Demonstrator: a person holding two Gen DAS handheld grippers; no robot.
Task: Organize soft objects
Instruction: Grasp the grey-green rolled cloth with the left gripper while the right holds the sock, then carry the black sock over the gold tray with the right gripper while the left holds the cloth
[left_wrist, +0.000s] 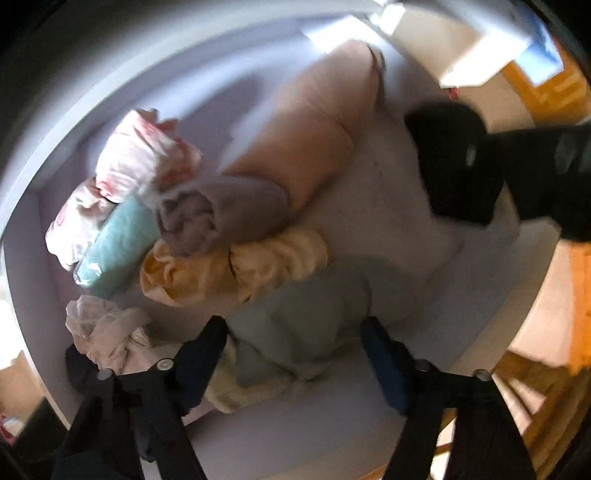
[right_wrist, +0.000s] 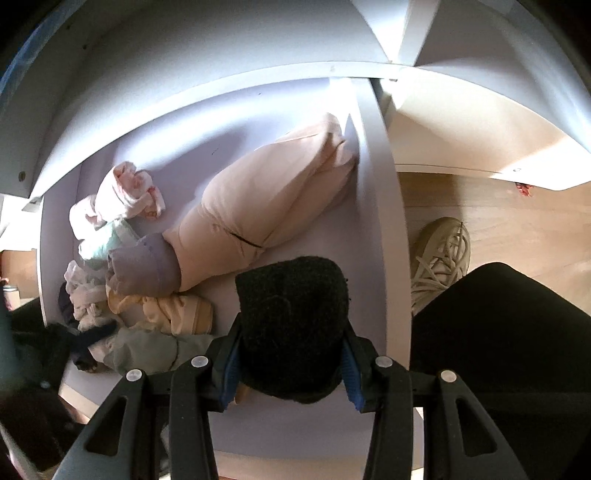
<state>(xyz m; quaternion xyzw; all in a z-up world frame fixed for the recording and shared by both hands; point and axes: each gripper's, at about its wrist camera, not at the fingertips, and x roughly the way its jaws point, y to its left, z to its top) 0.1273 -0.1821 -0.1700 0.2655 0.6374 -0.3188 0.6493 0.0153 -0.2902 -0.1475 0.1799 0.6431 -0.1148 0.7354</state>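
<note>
Rolled clothes (left_wrist: 207, 229) piled in white drawer (left_wrist: 332, 424), left gripper (left_wrist: 293, 332) fingers astride sage-green fabric (left_wrist: 306, 317)

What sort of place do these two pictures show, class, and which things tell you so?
Probably a white drawer or wardrobe compartment in a home: rolled clothes lie inside it, with a wooden floor and a person's laced shoe alongside.

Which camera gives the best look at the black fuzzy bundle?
The right wrist view: the black fuzzy bundle fills its centre, sharp, clamped by the right gripper. The left wrist view shows it blurred, off to the right.
</note>
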